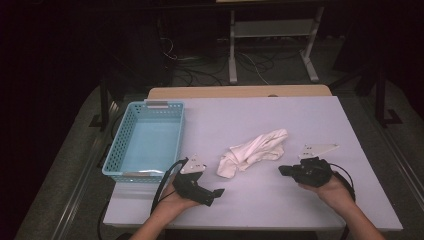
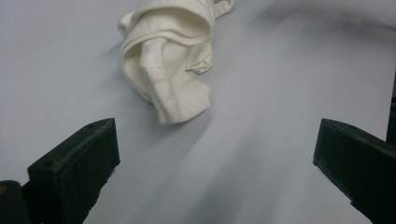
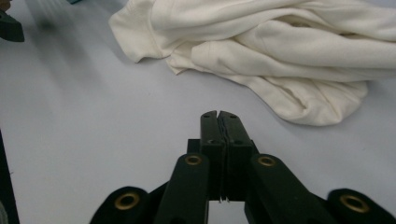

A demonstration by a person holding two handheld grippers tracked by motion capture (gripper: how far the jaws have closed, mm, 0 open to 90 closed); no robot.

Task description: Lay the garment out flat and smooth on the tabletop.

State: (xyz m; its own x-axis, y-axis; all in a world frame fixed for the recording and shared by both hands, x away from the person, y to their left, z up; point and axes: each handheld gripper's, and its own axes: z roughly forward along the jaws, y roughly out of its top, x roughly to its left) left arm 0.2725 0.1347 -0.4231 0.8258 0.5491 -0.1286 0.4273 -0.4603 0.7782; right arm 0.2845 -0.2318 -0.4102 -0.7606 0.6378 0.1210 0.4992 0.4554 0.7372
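A crumpled cream cloth (image 1: 254, 151) lies in the middle of the white table (image 1: 300, 205). My left gripper (image 1: 218, 193) rests near the front edge, left of the cloth, pointing right; in the left gripper view its jaws stand wide apart with the cloth (image 2: 170, 60) a short way ahead and nothing between them. My right gripper (image 1: 281, 170) sits to the right of the cloth, pointing left at it. In the right gripper view its jaws (image 3: 219, 116) are pressed together with nothing in them, just short of the cloth (image 3: 275, 51).
A light blue plastic basket (image 1: 148, 140) stands with nothing in it at the table's left side, just behind my left gripper. Bare table lies in front of the cloth and to its right. Beyond the far edge are a dark floor, cables and a white stand.
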